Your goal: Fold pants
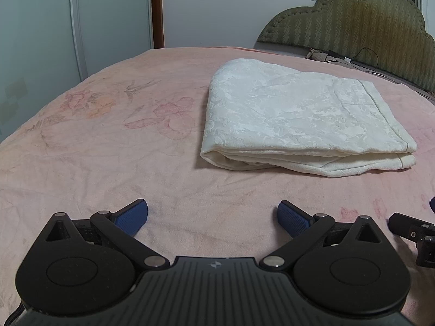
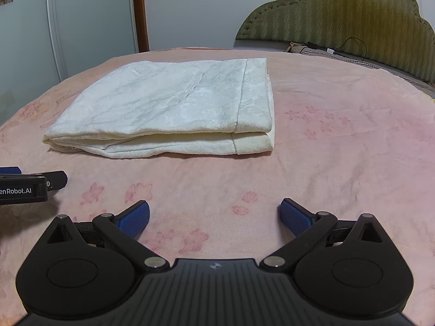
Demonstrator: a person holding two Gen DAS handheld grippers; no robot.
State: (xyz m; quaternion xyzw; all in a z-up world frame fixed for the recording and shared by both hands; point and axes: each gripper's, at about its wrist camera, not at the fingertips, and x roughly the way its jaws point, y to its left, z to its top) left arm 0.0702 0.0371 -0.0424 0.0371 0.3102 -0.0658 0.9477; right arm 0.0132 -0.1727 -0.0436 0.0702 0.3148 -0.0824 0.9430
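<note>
The left gripper (image 1: 212, 218) has its jaws spread wide with nothing between them, its blue pads (image 1: 131, 217) low over the pink bedspread (image 1: 95, 149). The right gripper (image 2: 214, 217) matches it: jaws wide, empty, blue pads (image 2: 296, 218) low over the same bedspread, here printed with faint red flowers. Whether either one touches the cloth cannot be told. The two grippers are side by side; each shows at the edge of the other's view, the right gripper (image 1: 413, 233) at the far right of the left wrist view, and the left gripper (image 2: 30, 186) at the far left of the right wrist view, where part of a printed label is readable on its black body. Ahead of both lie the pants (image 1: 299, 116), a cream-white garment folded into a flat, layered rectangle on the bed, apart from both sets of jaws. From the left wrist they sit ahead and to the right; from the right wrist the pants (image 2: 174, 106) sit ahead and to the left, so they lie roughly between the two lines of sight. The stacked layers face the grippers along the near edge, and a hemmed band runs down the right side. Beyond the bed stand an olive padded headboard (image 2: 353, 19) with a dark cable (image 2: 353, 46) at its foot, a pale wall, a brown post (image 2: 140, 11) and a light wardrobe door (image 1: 40, 27).
</note>
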